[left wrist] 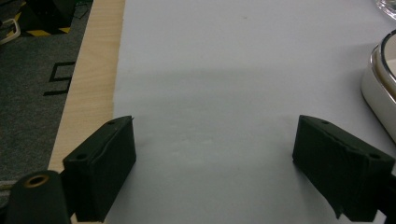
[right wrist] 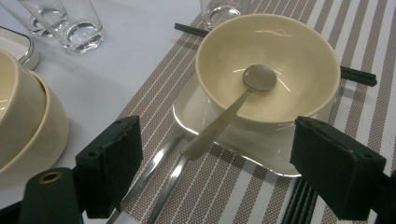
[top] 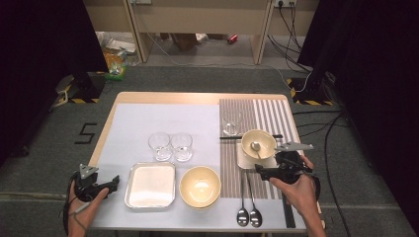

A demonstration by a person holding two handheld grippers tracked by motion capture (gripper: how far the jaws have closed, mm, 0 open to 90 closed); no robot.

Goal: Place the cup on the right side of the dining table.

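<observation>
A cream bowl (top: 258,142) (right wrist: 280,60) stands on a white square plate (top: 245,160) (right wrist: 261,151) on the striped placemat (top: 267,111), with a metal spoon (top: 255,147) (right wrist: 256,78) resting in it, handle over the near rim. My right gripper (top: 260,171) (right wrist: 217,154) is open just in front of the plate, its jaws apart on either side of the spoon handle and touching nothing. My left gripper (top: 113,182) (left wrist: 215,144) is open low over the white mat (left wrist: 224,70) at the table's front left, with nothing between its jaws.
Two spoons (top: 248,213) (right wrist: 159,170) lie on the placemat near my right gripper. Stacked cream bowls (top: 199,186) (right wrist: 28,126) and a metal tray (top: 150,185) (left wrist: 380,93) sit front centre. Three glasses (top: 170,146) (right wrist: 74,23) and black chopsticks (top: 232,137) (right wrist: 359,74) stand farther back.
</observation>
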